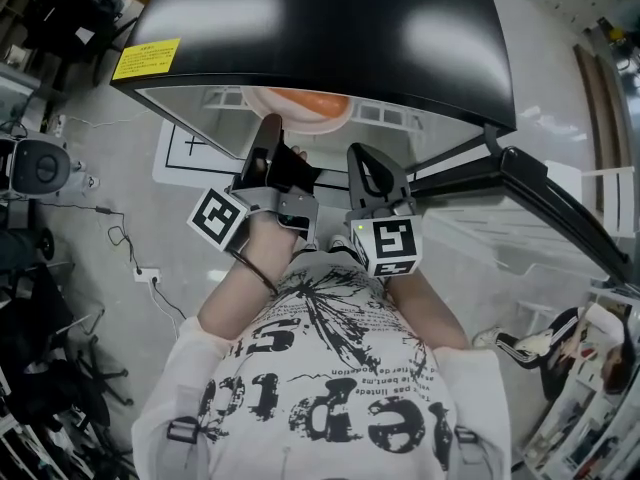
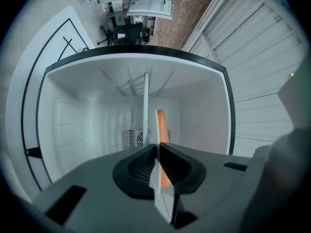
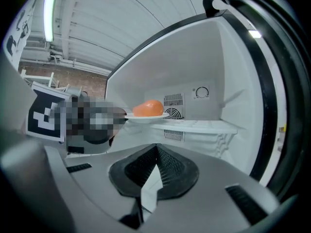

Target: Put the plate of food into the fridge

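Straight ahead of the left fingers (image 2: 138, 169), which pinch its near rim, the plate (image 3: 146, 116) reaches flat into the fridge (image 1: 330, 28), apparently just above the shelf (image 3: 204, 126). The right fingers (image 3: 170, 169) are closed, empty, alongside.

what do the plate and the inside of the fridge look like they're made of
Plate: white and smooth, with a thin rim and a slight sheen. Probably glazed ceramic or melamine; the look cannot settle which.
Fridge interior wall: white, with rounded corners and moulded ledges that look formed in one piece, so likely plastic with a satin finish.
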{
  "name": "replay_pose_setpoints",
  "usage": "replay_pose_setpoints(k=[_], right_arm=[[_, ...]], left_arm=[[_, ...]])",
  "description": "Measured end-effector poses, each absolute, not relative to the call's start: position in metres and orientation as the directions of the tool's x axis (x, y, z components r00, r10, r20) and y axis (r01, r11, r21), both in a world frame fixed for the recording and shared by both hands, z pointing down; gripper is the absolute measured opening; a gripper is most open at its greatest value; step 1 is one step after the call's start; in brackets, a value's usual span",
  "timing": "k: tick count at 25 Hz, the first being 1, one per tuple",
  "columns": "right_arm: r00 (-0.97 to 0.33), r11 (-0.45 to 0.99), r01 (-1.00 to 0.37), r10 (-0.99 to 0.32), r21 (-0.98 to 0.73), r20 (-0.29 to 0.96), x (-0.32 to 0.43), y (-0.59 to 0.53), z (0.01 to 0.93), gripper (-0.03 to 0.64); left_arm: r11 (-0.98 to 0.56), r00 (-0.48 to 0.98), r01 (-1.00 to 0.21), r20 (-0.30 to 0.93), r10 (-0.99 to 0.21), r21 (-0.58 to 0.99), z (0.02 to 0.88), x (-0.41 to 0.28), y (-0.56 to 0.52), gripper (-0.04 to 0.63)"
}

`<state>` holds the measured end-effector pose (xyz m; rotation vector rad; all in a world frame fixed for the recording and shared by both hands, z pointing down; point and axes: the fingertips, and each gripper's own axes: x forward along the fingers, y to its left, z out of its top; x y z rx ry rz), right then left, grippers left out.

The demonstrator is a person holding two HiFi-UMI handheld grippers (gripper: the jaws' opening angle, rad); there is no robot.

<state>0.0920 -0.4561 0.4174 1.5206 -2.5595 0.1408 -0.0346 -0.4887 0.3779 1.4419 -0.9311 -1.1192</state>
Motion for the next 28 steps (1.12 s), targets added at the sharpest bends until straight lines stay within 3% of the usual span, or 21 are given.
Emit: replay_pose_setpoints(k=[28], right_arm=[[-0.449,0.457,-0.889,-0.874,0.001,0.189,0.092,-0.465,0.416,0.002]], left_arm=[[-0.167,0.29,-0.048,-0.146,-0.946,0.985,0.372,-0.025,-0.504,0.04]])
